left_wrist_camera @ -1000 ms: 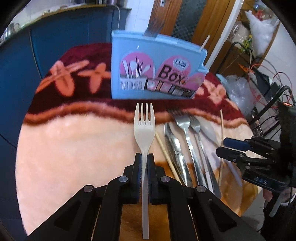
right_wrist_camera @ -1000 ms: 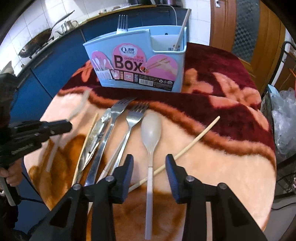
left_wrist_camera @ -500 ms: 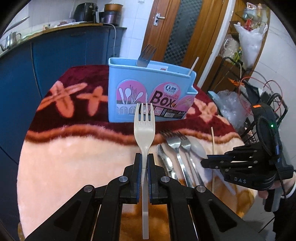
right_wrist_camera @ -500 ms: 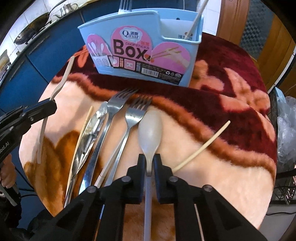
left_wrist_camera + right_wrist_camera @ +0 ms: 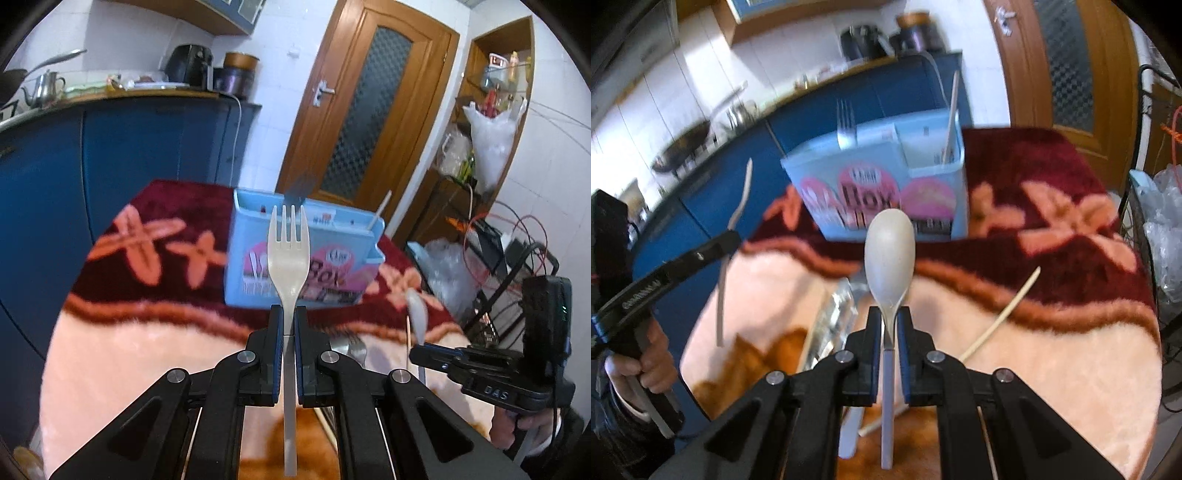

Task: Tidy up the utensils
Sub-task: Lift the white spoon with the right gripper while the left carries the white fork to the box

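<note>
My left gripper [image 5: 288, 314] is shut on a beige plastic fork [image 5: 288, 254] and holds it in the air in front of the blue utensil box [image 5: 332, 254]. My right gripper [image 5: 889, 317] is shut on a beige plastic spoon [image 5: 890, 254], lifted above the table and facing the same box [image 5: 886, 177]. The box holds a metal fork [image 5: 846, 125] and a chopstick [image 5: 951, 118]. The right gripper with the spoon also shows in the left wrist view [image 5: 417, 349]; the left gripper with the fork shows in the right wrist view [image 5: 729, 238].
Metal forks and tongs [image 5: 834, 317] lie on the plush cloth [image 5: 1071, 332] below the spoon. A loose chopstick [image 5: 1001, 317] lies to the right. Blue cabinets [image 5: 110, 155] stand behind the table, a wire rack with bags [image 5: 480, 229] to its right.
Both grippers have risen and tilted up. The right gripper closed on the spoon and lifted it off the cloth. The left gripper carried the fork higher, level with the box.
</note>
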A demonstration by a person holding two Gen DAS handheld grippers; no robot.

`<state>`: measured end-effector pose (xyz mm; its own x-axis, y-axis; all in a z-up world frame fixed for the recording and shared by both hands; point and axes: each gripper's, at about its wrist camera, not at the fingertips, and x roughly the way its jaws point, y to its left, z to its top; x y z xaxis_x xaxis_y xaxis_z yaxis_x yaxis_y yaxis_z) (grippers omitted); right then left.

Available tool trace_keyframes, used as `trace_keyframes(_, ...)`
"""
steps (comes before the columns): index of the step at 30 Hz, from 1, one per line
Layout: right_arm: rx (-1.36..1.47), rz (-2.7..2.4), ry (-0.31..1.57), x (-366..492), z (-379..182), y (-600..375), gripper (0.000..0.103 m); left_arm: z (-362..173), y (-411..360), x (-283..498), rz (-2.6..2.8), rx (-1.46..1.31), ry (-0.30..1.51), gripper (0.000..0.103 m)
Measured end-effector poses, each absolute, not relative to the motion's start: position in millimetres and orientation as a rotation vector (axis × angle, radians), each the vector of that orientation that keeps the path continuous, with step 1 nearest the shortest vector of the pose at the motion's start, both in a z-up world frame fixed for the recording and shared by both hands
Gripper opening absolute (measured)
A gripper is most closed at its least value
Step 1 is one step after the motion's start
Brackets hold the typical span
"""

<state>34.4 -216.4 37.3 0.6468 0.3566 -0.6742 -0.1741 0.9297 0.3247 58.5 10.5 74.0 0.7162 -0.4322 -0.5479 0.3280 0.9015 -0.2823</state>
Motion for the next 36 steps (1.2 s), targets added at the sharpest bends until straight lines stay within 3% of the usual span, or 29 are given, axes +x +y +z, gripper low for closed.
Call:
trace_keyframes(16, 0.316, 0.272, 0.544, 31.6, 79.9, -232.9, 0.009, 106.3, 6.0, 80.4, -0.375, -0.184, 0.499, 0.005)
trace_keyframes(36, 0.275, 0.258, 0.449, 50.1, 103.1, -238.6, 0.009, 138.2, -7.7, 147.3, -0.258, -0.223, 0.242, 0.005)
